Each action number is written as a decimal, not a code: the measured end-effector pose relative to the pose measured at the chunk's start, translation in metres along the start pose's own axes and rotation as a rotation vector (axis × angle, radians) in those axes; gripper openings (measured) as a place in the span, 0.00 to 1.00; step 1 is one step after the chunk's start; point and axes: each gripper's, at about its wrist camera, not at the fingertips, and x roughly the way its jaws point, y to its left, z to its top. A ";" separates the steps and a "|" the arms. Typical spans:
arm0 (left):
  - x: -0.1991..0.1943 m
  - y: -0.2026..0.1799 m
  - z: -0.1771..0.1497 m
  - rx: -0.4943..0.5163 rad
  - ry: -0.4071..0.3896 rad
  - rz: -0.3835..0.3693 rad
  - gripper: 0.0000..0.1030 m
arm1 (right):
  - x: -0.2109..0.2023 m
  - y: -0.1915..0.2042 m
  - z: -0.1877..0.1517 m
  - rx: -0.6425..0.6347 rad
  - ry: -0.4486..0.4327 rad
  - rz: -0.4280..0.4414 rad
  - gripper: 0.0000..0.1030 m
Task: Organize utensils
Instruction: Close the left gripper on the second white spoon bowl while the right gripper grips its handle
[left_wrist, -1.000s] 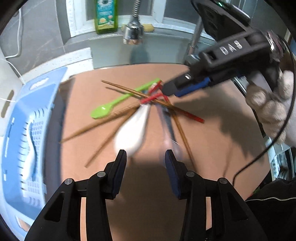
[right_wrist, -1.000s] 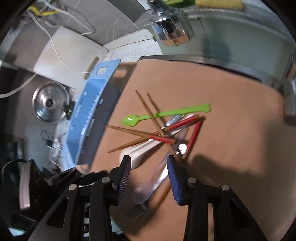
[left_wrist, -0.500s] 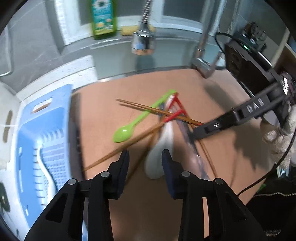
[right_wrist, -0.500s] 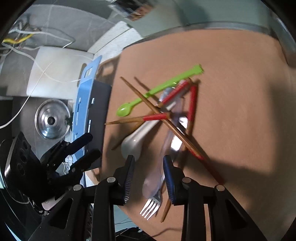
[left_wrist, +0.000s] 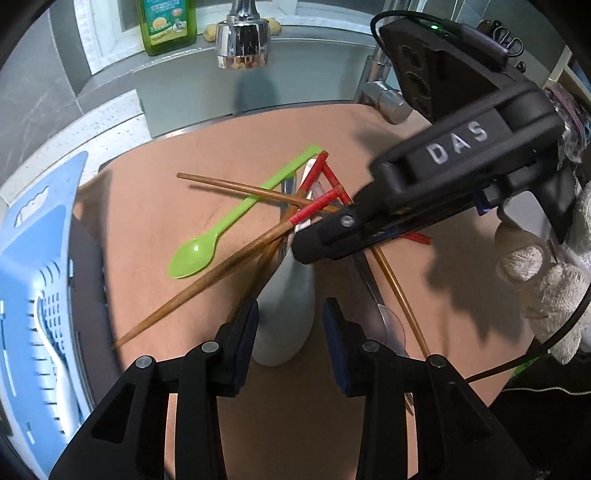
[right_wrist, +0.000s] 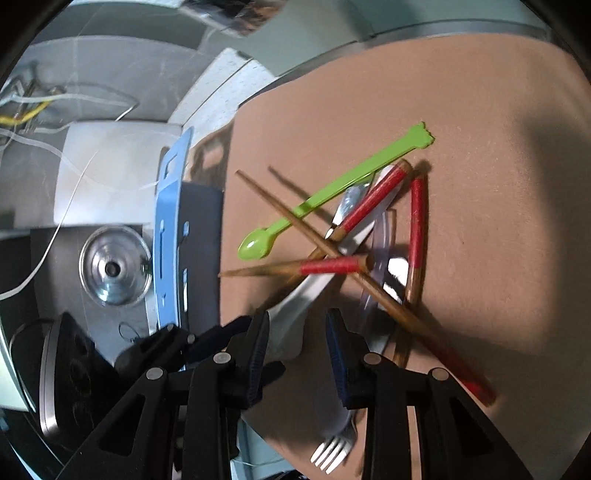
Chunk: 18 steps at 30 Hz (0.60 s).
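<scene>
A pile of utensils lies on the brown board (left_wrist: 155, 206): a green spoon (left_wrist: 221, 229) (right_wrist: 325, 199), a white ceramic spoon (left_wrist: 284, 302) (right_wrist: 310, 291), several wooden chopsticks with red ends (left_wrist: 314, 206) (right_wrist: 332, 266), a clear plastic spoon (left_wrist: 388, 325) and a fork (right_wrist: 336, 446). My left gripper (left_wrist: 290, 314) is open, its jaws on either side of the white spoon's bowl. My right gripper (right_wrist: 297, 328) is open over the white spoon's handle; in the left wrist view its fingertips (left_wrist: 310, 247) hang over the pile.
A blue slotted basket (left_wrist: 33, 295) (right_wrist: 168, 236) stands left of the board with a white item inside. A faucet head (left_wrist: 242, 38) and a green bottle (left_wrist: 166, 22) are at the back. A steel lid (right_wrist: 112, 271) lies beyond the basket.
Both grippers have come closer to the pile. The left one now straddles the white spoon's bowl, and the right one has moved in over the spoon's handle.
</scene>
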 end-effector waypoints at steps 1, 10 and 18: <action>0.002 0.000 0.000 0.002 0.001 -0.001 0.33 | 0.002 0.000 0.001 0.007 0.001 -0.001 0.29; 0.003 -0.002 -0.011 -0.021 0.000 -0.058 0.33 | 0.012 -0.001 0.007 0.031 0.008 -0.015 0.29; 0.010 0.001 -0.027 -0.096 -0.012 -0.056 0.54 | 0.023 -0.006 -0.007 0.082 0.071 0.068 0.18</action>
